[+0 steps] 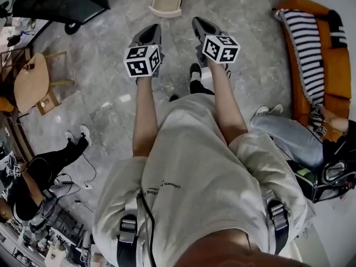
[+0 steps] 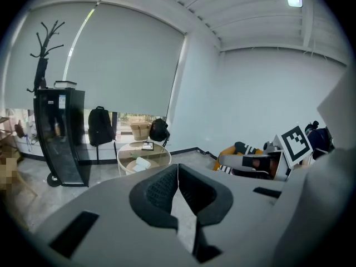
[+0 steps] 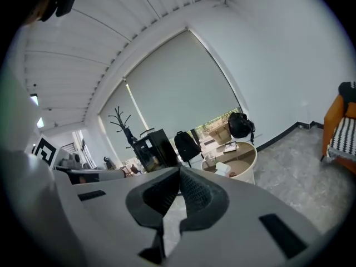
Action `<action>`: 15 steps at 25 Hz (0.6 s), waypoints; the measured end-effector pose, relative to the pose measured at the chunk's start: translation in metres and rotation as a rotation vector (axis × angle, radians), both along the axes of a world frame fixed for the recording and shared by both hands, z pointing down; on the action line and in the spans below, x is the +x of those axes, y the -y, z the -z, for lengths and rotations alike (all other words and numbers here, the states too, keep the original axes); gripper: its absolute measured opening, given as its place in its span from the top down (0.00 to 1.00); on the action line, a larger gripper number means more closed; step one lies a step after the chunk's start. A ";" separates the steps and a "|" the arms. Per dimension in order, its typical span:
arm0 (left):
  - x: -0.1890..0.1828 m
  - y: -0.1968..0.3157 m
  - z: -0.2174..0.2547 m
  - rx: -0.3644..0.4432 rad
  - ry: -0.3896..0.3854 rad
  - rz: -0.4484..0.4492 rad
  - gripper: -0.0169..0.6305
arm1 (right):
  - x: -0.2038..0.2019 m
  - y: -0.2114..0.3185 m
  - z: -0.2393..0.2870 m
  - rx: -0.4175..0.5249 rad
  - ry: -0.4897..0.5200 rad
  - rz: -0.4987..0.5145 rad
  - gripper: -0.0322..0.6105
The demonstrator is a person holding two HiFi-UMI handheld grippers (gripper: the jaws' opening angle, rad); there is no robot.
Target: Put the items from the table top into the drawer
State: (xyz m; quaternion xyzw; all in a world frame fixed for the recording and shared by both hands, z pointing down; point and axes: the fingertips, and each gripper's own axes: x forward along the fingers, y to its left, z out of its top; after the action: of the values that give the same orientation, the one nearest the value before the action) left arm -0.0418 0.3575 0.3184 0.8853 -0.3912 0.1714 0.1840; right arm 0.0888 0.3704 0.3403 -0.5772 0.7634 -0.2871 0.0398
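The round table (image 1: 166,7) sits at the top centre of the head view, and the things to clear away are on it: a white roll (image 2: 140,164) and a small dark flat thing (image 2: 148,146). Whether the roll lies on the top or on a lower shelf is not clear. I cannot make out a drawer in any view.

Both grippers point up the frame toward the table, with bare grey floor between it and them. The left gripper (image 1: 149,33) is just left of the table's centre line and the right gripper (image 1: 201,25) just right of it, so the table lies ahead and between the two. Neither is clearly the nearer.

In the left gripper view the table (image 2: 168,157) shows up and left of the tips of the left gripper (image 2: 178,168). In the right gripper view the table (image 3: 243,174) shows right of the tips of the right gripper (image 3: 179,171), with the white roll (image 3: 222,168) on its near side.

Both pairs of jaws are pressed together with nothing between them. As I judge it, either would have to spread before taking an item, and both are well apart from the table.
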 end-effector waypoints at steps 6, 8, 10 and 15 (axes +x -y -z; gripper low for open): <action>0.032 0.054 0.000 0.008 0.035 0.054 0.94 | 0.050 0.062 -0.009 -0.011 0.035 0.029 0.90; 0.041 0.068 0.001 0.012 0.033 0.080 0.94 | 0.063 0.076 -0.011 -0.012 0.038 0.047 0.90; 0.053 0.076 -0.001 0.011 0.029 0.096 0.94 | 0.076 0.086 -0.014 -0.013 0.039 0.059 0.90; 0.070 0.086 -0.019 -0.023 0.034 0.102 0.94 | 0.097 0.099 -0.027 -0.033 0.051 0.061 0.90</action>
State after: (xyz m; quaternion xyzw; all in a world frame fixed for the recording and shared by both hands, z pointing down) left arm 0.0283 0.2718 0.3370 0.8589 -0.4370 0.1813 0.1960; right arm 0.1858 0.2709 0.3669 -0.5467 0.7745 -0.3155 0.0410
